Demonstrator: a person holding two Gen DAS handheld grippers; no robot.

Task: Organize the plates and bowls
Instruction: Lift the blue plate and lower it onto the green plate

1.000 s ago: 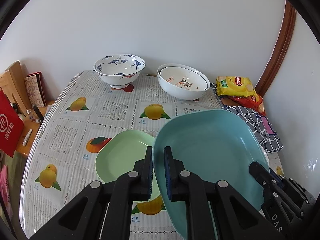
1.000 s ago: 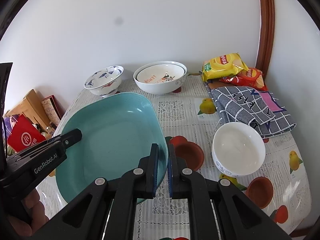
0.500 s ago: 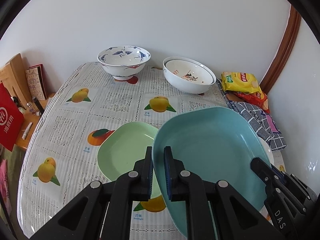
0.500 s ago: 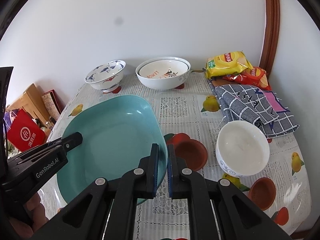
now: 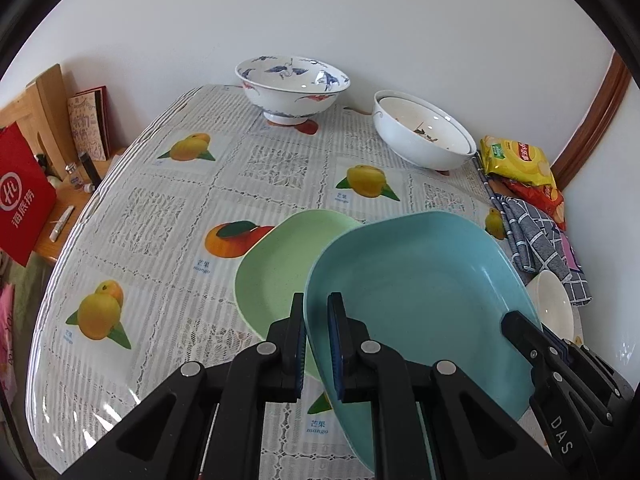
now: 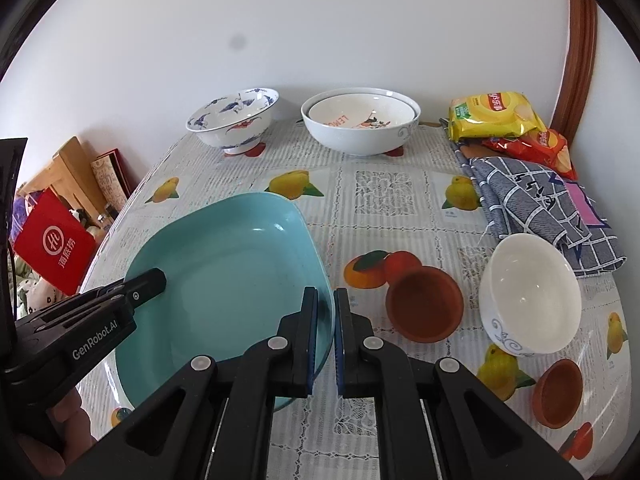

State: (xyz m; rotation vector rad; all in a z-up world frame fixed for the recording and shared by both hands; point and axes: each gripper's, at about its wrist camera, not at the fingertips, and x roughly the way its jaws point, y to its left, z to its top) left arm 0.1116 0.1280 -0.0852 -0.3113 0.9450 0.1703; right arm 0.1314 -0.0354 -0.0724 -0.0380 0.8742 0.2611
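A large teal plate [image 5: 416, 292] is held above the table by both grippers. My left gripper [image 5: 317, 344] is shut on its left rim. My right gripper [image 6: 325, 340] is shut on its right rim; the plate also shows in the right wrist view [image 6: 224, 280]. A light green plate [image 5: 280, 264] lies on the table, partly under the teal plate. A blue-patterned bowl [image 5: 292, 88] and two nested white bowls [image 5: 424, 136] stand at the back. A small white bowl [image 6: 528, 296] lies tilted at the right.
Two small brown dishes [image 6: 424, 304] [image 6: 558, 392] sit on the fruit-print tablecloth [image 5: 152, 216]. A checked cloth [image 6: 536, 200] and snack bags [image 6: 492, 116] lie at the back right. A red bag [image 5: 20, 200] and a wooden stand are beyond the left table edge.
Both grippers with the teal plate have moved forward and lower over the table, further over the green plate. The bowls at the back look nearer.
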